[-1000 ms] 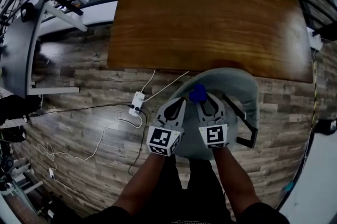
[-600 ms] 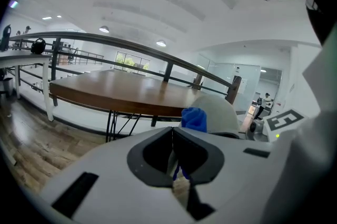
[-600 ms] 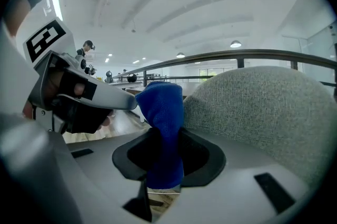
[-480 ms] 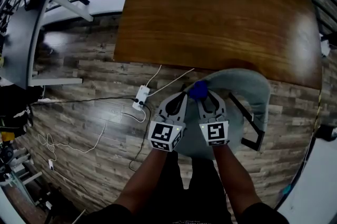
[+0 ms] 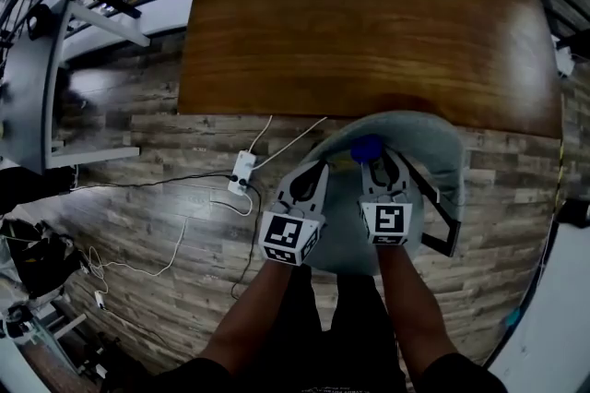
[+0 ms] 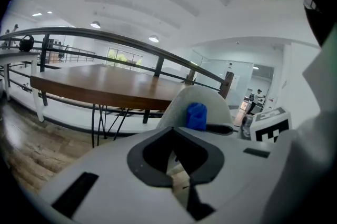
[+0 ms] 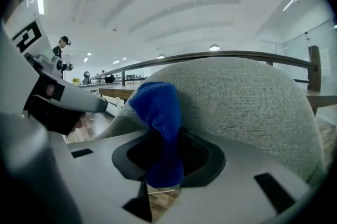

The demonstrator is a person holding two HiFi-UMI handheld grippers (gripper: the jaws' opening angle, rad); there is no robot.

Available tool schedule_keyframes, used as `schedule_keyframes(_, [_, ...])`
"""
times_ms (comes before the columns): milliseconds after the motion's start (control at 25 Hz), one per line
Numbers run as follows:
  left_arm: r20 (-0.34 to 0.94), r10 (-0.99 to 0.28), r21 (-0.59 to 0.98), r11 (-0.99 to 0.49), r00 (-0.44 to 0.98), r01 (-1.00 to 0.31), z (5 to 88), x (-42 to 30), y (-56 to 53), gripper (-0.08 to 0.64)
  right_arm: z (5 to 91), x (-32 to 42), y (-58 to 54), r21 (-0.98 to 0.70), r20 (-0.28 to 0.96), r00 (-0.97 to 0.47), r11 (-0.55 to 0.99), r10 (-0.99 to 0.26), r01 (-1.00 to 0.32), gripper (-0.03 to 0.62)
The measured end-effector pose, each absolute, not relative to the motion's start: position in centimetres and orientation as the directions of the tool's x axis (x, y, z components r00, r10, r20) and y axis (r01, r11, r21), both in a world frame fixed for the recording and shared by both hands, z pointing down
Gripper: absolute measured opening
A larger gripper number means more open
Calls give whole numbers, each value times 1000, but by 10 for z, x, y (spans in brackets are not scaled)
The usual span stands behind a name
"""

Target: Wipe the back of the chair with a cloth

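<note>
The brown wooden worktop (image 5: 369,22) fills the top of your head view, with the plank floor (image 5: 157,160) below it. Just in front of you is the grey fabric chair (image 5: 433,147), its curved back toward the worktop's near edge.

Your right gripper (image 5: 376,162) reaches over the chair. Its fingers are clamped on the blue cloth (image 5: 366,148), which sits at the top of the backrest. In the right gripper view the cloth (image 7: 158,118) stands up out of the gripper (image 7: 163,165) and lies against the woven back of the chair (image 7: 247,107).

Your left gripper (image 5: 312,170) hangs just beside the right one, at the chair's left edge. Its fingers are drawn together with nothing between them (the left gripper view shows only a sliver of floor behind them).

A white power strip (image 5: 241,172) lies on the floor to the left, with cables trailing from it.
</note>
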State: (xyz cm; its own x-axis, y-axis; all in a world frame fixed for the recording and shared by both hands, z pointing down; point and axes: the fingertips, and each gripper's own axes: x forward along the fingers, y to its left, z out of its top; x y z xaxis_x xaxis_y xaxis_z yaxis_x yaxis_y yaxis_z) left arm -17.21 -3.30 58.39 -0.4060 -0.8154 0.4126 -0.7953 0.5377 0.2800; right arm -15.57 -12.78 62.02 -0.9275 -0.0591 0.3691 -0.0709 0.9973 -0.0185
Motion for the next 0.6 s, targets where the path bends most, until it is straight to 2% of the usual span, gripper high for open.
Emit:
schedule_keyframes(200, [416,-828,272,509,-377,-817,590,-166,-55,8,625,-151,-152,5,363,-927,995,-92,-97,103])
schedule_keyframes(400, [432,-816,263,521,-384,-812,597,-169,-60,8,626,-133,-183,-21,361,-912,976,-196,-218,103])
schedule_keyframes(600, [420,-831,272,498,-364,-824,592,-164,-80,8,626,-118,-209,-24,367,-894,958,-257,-285,103])
